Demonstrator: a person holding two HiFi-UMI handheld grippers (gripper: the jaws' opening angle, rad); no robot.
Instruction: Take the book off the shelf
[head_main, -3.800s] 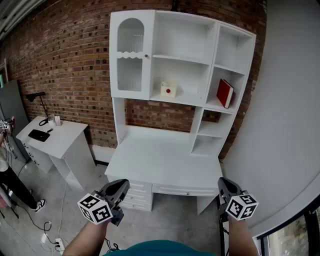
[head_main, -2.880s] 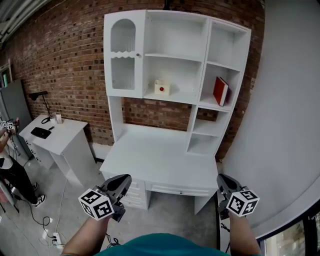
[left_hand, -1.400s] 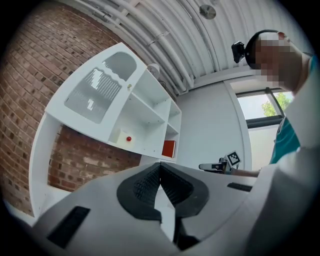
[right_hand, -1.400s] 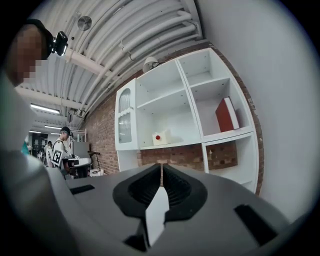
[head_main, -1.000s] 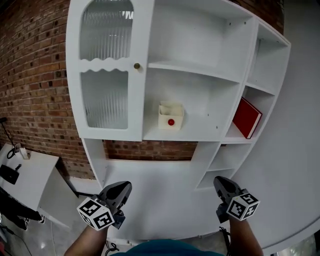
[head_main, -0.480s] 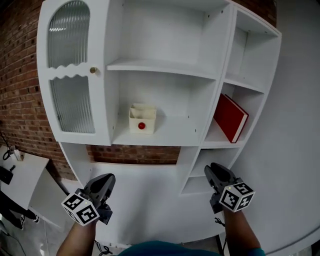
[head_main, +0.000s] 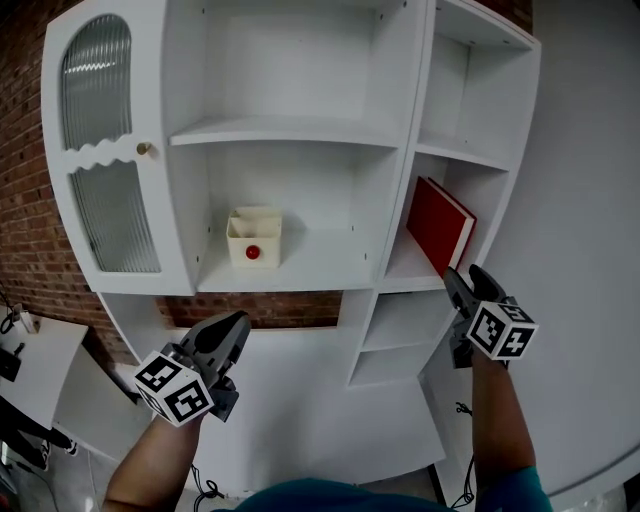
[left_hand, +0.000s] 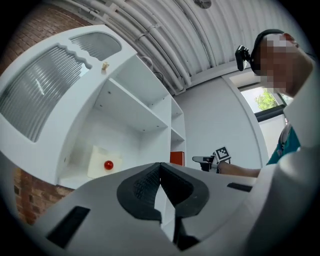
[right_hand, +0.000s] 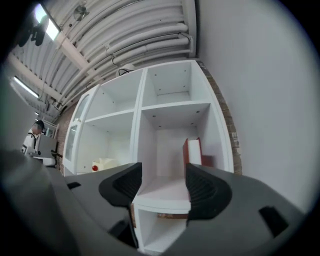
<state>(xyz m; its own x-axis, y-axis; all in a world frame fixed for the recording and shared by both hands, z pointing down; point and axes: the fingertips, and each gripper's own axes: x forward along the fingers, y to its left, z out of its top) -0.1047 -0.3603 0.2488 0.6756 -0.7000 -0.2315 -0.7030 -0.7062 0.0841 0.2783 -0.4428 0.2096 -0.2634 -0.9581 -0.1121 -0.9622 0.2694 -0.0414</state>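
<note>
1. A thin red hardback book (head_main: 440, 225) leans, near upright, in the right compartment of the white shelf unit (head_main: 400, 275).
2. The right hand-held gripper (head_main: 462, 283) is nearer. Its jaws have just been opening wide, empty — the book lies at eleven o'clock.
3. The left hand-held gripper (head_main: 235, 335) is closed, well apart.

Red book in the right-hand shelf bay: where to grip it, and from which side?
Grip the red book by its front edge, jaws across its thickness, coming in through the bay's open front. It stands on edge, leaning toward the right wall, with free space on its left. The right gripper, jaws just opening and empty, is nearest.
</note>
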